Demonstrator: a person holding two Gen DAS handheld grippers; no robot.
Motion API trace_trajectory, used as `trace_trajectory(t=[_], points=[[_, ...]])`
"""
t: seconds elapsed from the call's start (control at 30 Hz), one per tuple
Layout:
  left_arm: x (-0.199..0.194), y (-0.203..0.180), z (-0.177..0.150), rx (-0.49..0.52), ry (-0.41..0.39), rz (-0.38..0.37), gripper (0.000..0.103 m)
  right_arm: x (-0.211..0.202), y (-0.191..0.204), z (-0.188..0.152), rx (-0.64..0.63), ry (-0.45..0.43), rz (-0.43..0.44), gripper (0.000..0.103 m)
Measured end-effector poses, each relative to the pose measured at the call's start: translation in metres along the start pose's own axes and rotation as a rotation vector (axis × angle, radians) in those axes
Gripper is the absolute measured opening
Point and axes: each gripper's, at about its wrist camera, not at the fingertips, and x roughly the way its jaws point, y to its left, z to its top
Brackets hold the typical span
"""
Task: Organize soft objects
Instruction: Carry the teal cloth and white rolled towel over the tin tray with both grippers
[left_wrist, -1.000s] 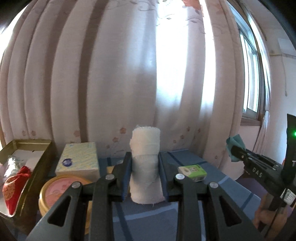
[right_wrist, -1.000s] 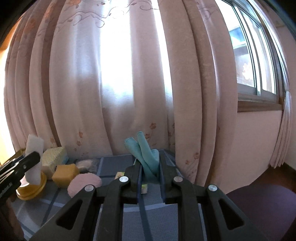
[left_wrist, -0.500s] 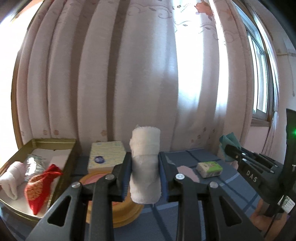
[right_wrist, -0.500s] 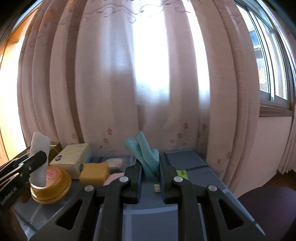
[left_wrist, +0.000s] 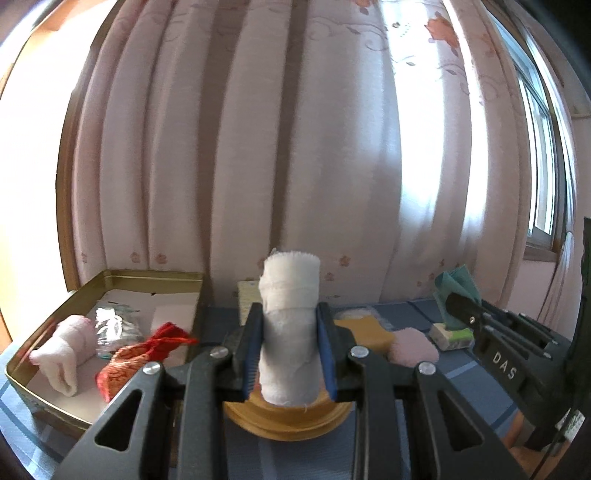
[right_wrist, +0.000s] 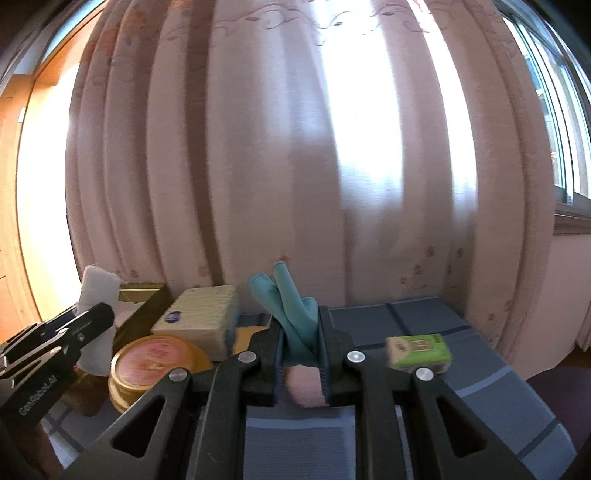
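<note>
At far left sits one gold tin tray (left_wrist: 110, 275) holding one rolled pink towel (left_wrist: 61, 349), one silvery packet (left_wrist: 114, 326) and one red pouch (left_wrist: 142, 350). The left tongs (left_wrist: 290, 354) are clamped on one white rolled cloth (left_wrist: 290, 332), its long axis upright. The tray lies to the left of and slightly below these tongs, so the left hand is the nearer one for a drop there. Further right on the blue counter (left_wrist: 461, 373) rest one round yellow tin (right_wrist: 155, 363), one tissue pack (right_wrist: 201, 325), one tan sponge (left_wrist: 364, 330), one pink puff (left_wrist: 412, 347) and one green packet (right_wrist: 419, 350). The right tongs (right_wrist: 301, 350) pinch one teal cloth (right_wrist: 290, 302), standing upward.
</note>
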Motion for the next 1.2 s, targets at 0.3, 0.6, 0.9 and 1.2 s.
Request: trace_trajectory(t=[0.3, 0.6, 0.9, 1.2], points=[[-0.01, 0.034, 0.001, -0.025, -0.008, 0.036, 0.027, 0.007, 0.05, -0.004, -0.041, 0.018, 0.085, 0.017], [-0.02, 0.073, 0.008, -0.057, -0.03, 0.087, 0.027, 0.013, 0.102, -0.007, -0.099, 0.03, 0.17, 0.017], [-0.021, 0.117, 0.019, -0.059, -0.035, 0.185, 0.027, 0.028, 0.151, -0.006, -0.114, 0.061, 0.27, 0.017], [-0.002, 0.151, 0.026, -0.065, 0.017, 0.257, 0.027, 0.05, 0.19, 0.02, -0.06, 0.069, 0.333, 0.018]])
